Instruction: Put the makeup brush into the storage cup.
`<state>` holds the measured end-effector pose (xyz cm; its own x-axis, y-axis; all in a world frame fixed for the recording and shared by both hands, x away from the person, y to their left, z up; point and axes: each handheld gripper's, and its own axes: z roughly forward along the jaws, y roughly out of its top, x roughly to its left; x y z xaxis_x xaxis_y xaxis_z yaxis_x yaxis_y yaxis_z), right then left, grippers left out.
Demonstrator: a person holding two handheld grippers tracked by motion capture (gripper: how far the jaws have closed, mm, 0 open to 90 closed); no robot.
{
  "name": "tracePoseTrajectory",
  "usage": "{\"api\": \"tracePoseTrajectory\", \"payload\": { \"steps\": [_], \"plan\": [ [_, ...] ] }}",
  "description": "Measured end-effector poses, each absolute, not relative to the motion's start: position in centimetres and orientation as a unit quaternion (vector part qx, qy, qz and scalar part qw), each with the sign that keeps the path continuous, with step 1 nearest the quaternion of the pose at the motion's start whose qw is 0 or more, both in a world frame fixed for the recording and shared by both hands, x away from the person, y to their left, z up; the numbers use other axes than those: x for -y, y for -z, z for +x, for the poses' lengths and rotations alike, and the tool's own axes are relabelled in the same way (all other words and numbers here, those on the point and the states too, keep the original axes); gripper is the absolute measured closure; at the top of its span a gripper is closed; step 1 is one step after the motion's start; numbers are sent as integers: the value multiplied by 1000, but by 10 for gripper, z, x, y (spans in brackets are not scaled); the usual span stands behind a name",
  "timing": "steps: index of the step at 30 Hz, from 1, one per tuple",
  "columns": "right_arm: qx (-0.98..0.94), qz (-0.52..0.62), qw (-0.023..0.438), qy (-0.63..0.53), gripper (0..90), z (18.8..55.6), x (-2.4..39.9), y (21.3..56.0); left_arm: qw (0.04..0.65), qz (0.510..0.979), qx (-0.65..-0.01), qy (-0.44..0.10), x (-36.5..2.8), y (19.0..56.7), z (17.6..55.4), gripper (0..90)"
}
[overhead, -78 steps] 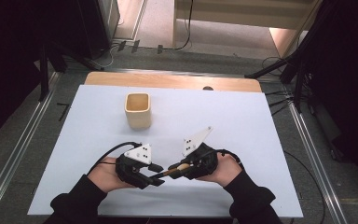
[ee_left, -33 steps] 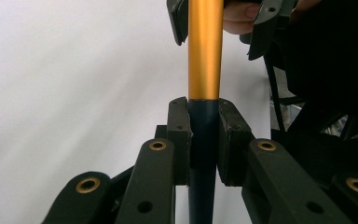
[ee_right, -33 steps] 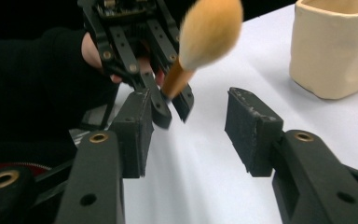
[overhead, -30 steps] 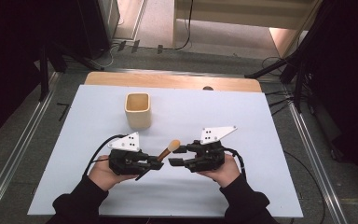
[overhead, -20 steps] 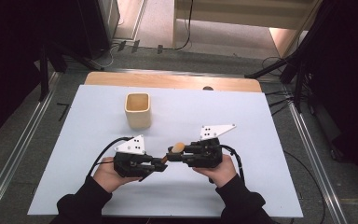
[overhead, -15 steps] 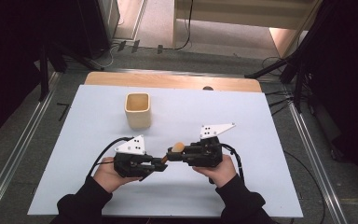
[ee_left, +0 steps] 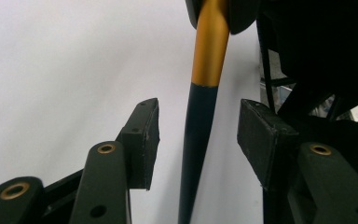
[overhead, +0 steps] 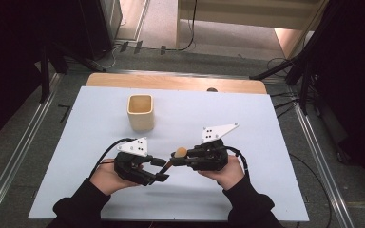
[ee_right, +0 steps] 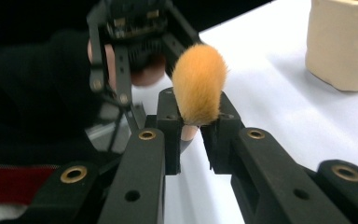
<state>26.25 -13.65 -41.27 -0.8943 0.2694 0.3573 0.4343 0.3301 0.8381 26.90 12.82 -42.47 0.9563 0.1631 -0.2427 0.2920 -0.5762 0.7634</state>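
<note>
Since the earlier frame the brush [ee_left: 204,93] has been passed to the right hand-held gripper [ee_right: 193,126], now clenched below its bristles, while the left hand-held gripper [ee_left: 198,135], just opened with the handle loose between its pads, is best drawn straight back.

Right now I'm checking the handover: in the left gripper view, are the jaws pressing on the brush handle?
No: the brush handle runs between the left gripper jaws with a clear gap on each side.

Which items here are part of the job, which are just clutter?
In the job:
- makeup brush, passing between hands
- right gripper, shut on its ferrule
- left gripper, jaws just opened, handle between them untouched
- beige cup, likely destination

Lying about:
- cables on the floor
- black stand legs
</note>
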Motion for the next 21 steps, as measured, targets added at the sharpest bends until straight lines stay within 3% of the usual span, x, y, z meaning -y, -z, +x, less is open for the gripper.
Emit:
{"api": "tracePoseTrajectory", "payload": {
  "steps": [10, 21],
  "plan": [
    [854, -172, 57, 488, 790, 256, 124, 402, 430, 893, -109, 79, -120, 425, 263, 552],
    [865, -153, 68, 473, 790, 255, 117, 403, 422, 897, -93, 94, -115, 425, 259, 727]
  ]
}}
